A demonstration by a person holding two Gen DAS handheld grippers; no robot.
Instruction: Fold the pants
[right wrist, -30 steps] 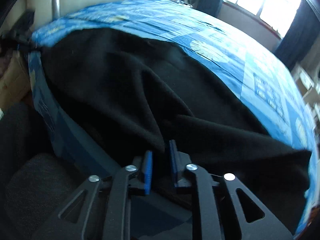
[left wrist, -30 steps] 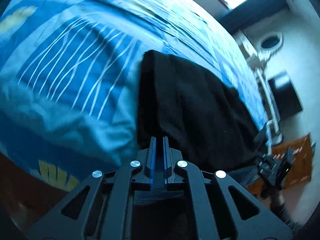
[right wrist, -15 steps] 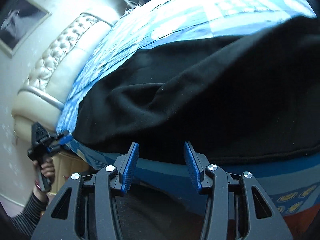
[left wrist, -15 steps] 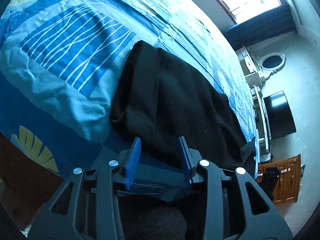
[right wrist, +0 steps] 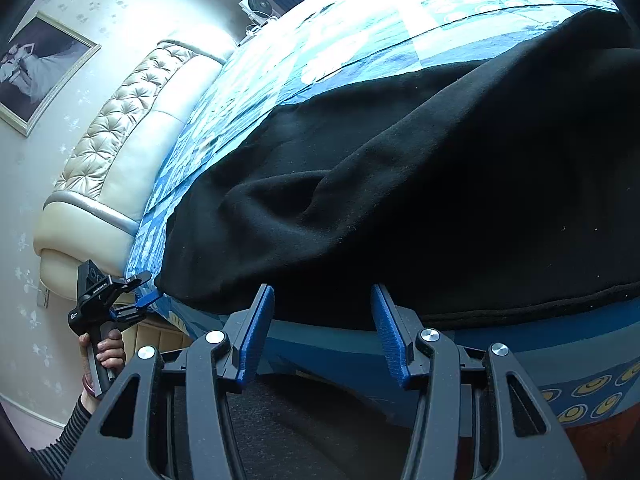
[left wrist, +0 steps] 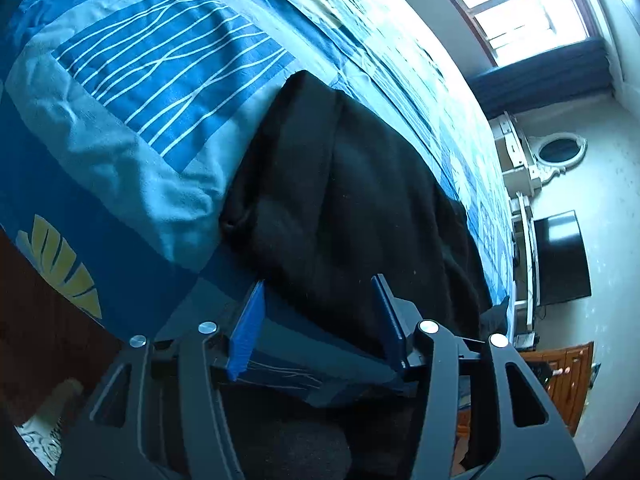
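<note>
The black pants (left wrist: pixel 344 200) lie folded lengthwise along the near edge of the bed, on the blue patterned bedspread (left wrist: pixel 160 80). My left gripper (left wrist: pixel 318 322) is open and empty, just off the pants' near edge. In the right wrist view the pants (right wrist: pixel 420 184) fill most of the frame, with a soft crease in the middle. My right gripper (right wrist: pixel 322 330) is open and empty, just short of the pants' hem edge at the bed's side. The left gripper also shows in the right wrist view (right wrist: pixel 120 292), held in a hand at the far end of the pants.
A cream tufted headboard (right wrist: pixel 120 152) stands at the left end of the bed. A framed picture (right wrist: pixel 36 68) hangs on the wall. A black screen (left wrist: pixel 562 256), white shelving (left wrist: pixel 516 168) and a wooden cabinet (left wrist: pixel 568 380) stand past the bed's foot. A window (left wrist: pixel 512 8) is beyond.
Both grippers have let go of the pants and opened. They have drawn back from the fabric to the bed's near edge, and the pants now lie flat on the bedspread.
</note>
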